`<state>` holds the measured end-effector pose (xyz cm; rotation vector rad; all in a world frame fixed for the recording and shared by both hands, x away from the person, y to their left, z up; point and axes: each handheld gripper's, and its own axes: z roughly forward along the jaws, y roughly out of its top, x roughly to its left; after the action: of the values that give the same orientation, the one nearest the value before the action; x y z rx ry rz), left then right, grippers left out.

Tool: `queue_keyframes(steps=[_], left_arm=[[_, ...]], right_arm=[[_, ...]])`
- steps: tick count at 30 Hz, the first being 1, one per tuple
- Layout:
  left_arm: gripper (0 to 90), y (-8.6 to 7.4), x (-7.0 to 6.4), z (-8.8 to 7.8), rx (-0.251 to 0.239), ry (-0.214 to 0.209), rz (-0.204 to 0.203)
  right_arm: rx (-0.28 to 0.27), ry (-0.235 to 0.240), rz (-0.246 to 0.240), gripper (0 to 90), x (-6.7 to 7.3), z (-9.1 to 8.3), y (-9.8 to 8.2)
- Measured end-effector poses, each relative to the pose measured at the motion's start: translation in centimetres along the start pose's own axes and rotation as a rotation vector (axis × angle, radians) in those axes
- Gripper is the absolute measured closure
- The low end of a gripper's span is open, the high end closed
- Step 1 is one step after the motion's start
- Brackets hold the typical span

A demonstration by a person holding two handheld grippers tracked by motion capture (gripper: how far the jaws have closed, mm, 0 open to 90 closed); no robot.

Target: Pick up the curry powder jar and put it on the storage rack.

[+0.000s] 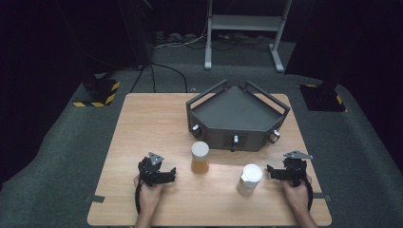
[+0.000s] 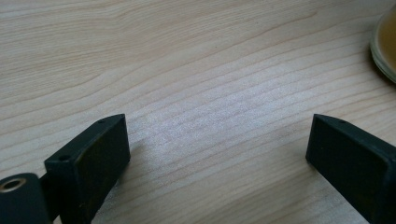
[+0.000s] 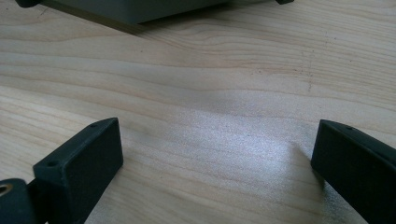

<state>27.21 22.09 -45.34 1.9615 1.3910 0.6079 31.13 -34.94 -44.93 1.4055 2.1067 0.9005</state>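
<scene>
The left hand-held gripper [image 1: 164, 175] rests low over the wooden counter [image 1: 152, 123], its jaws spread wide apart with nothing but bare wood grain between them in the left gripper view. Just beyond it, toward the middle of the counter, stands an amber cup [image 1: 200, 157] with a pale lid — upright, near the jaw tips but not touching them. The left gripper view catches a curved sliver of that cup's rim [image 2: 385, 44] at its upper right edge.

The right hand-held gripper [image 1: 278, 174] sits on the opposite side, jaws likewise held apart and empty, pointing inward at a white cup [image 1: 250, 179]. That cup stands upright just beside the jaw tips; whether they touch it cannot be told from the high view. The two cups stand between the two grippers, the amber one farther from the person than the white one.

Behind both cups, farther from the grippers, sits a dark grey tray [image 1: 237, 111] with railed sides — its lower edge [image 3: 140, 9] shows at the top of the right gripper view.
</scene>
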Motion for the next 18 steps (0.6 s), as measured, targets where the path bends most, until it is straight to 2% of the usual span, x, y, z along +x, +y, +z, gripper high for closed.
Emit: queue_keyframes(steps=[11, 18], left_arm=[[6.0, 0.06, 0.01, 0.01, 0.003, -0.001, 0.0], [0.5, 0.49, -0.13, 0.27, 0.02, -0.005, 0.008]], right_arm=[[0.0, 0.001, 0.002, 1.7, -0.02, -0.01, 0.0], [-0.001, 0.001, 0.001, 1.7, -0.02, 0.0, 0.0]])
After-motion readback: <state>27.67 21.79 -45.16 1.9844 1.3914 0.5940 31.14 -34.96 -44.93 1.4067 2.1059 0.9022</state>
